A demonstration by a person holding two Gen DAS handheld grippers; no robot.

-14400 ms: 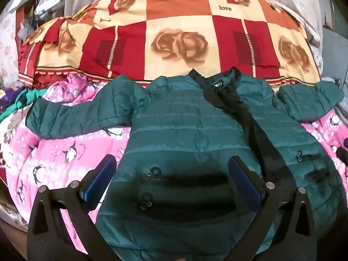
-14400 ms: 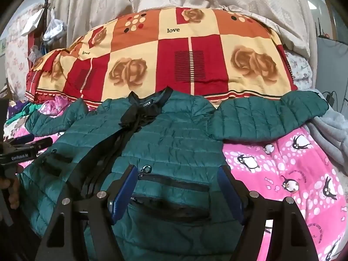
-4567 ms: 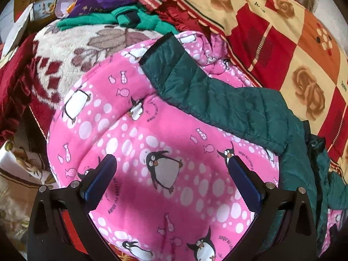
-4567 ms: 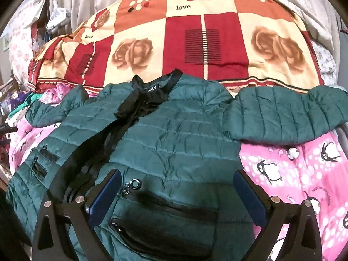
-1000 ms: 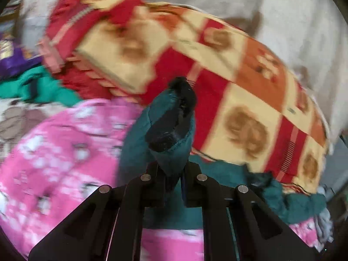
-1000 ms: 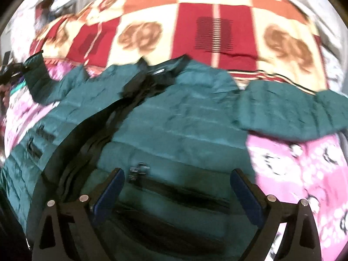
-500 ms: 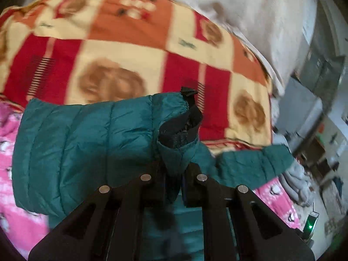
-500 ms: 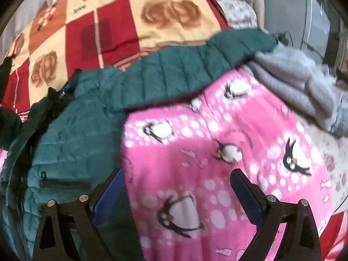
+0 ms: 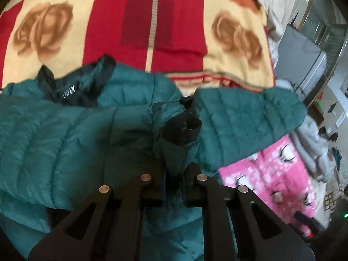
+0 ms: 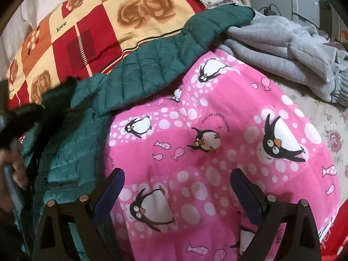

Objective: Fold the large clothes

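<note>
**Green sleeve going across the chest**

Quilted green fabric fills the left wrist view: the jacket (image 9: 71, 134) lies front-up on the pink penguin blanket (image 10: 228, 130), its collar towards the red and cream rose quilt (image 9: 152, 21). The left gripper (image 9: 173, 187) has its jaws pressed together on the black-lined cuff (image 9: 181, 130) of one sleeve, held over the jacket's chest. The right gripper (image 10: 177, 187) hangs with jaws spread and empty above the blanket, near the other sleeve (image 10: 165, 61), which lies stretched towards a grey garment (image 10: 282, 50).

To do this fold well, I judge the cuff should be laid flat across the chest, the sleeve straight and level with the shoulders, before the pinch is let go; puffy fabric tends to spring back, so a press after release would help. The free gripper seems best placed to take the far cuff next and mirror the fold.
</note>
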